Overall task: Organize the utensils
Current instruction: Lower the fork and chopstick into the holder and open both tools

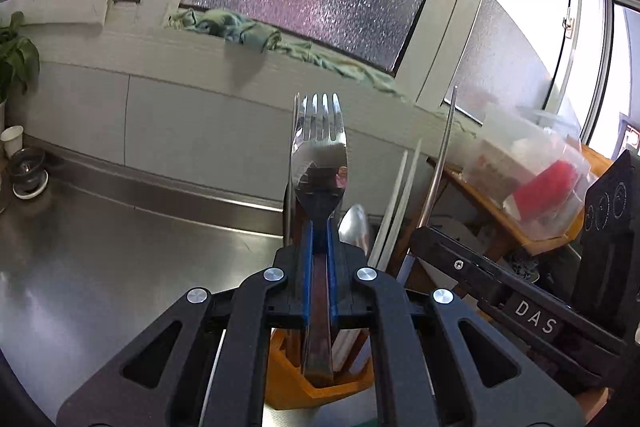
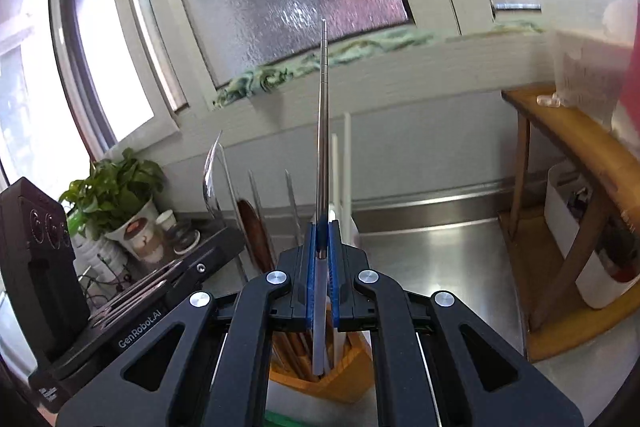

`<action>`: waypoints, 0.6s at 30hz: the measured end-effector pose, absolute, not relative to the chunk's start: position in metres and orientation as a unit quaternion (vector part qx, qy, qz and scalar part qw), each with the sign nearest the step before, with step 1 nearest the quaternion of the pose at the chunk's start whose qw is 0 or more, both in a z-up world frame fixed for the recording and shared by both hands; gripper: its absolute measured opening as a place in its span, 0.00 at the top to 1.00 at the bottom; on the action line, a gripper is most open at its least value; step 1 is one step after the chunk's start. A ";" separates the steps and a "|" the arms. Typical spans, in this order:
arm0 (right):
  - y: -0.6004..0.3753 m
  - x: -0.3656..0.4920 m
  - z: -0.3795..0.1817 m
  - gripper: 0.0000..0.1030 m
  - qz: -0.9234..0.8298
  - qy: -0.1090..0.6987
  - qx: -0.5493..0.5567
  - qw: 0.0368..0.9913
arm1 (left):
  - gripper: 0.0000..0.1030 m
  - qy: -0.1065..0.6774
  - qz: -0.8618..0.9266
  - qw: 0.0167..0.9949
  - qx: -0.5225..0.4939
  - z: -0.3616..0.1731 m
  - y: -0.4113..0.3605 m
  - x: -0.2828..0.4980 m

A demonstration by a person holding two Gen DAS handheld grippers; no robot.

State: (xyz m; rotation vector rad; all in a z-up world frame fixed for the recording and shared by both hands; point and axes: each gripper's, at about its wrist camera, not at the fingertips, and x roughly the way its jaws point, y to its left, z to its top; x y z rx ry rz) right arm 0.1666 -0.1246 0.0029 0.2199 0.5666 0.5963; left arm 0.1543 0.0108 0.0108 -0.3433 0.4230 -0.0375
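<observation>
2 grippers clamping upright utensils for sorting: left gripper [image 1: 318, 239] pinching fork [image 1: 319, 147], right gripper [image 2: 322, 239] pinching metal chopstick [image 2: 323, 131], above orange holder [image 2: 344, 383].

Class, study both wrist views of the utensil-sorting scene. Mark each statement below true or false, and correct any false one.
1. The left gripper is shut on a fork. True.
2. The right gripper is open and holds nothing. False: it is shut on a metal chopstick.
3. An orange holder below the grippers has utensils standing in it. True.
4. The fork's tines point down into the holder. False: they point up.
5. A green cloth lies on the window sill. True.
</observation>
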 end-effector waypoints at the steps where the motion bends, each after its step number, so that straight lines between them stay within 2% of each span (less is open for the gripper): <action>1: -0.125 0.166 0.000 0.94 0.289 0.276 0.105 0.911 | 0.95 0.208 -0.025 0.964 -0.167 0.006 0.011 0.154; 10: -0.131 0.164 -0.027 0.94 0.291 0.303 0.096 0.902 | 0.95 0.209 -0.046 0.965 -0.153 -0.019 0.013 0.143; 18: -0.133 0.161 -0.028 0.91 0.289 0.318 0.097 0.898 | 0.94 0.222 -0.044 0.963 -0.144 -0.027 0.017 0.134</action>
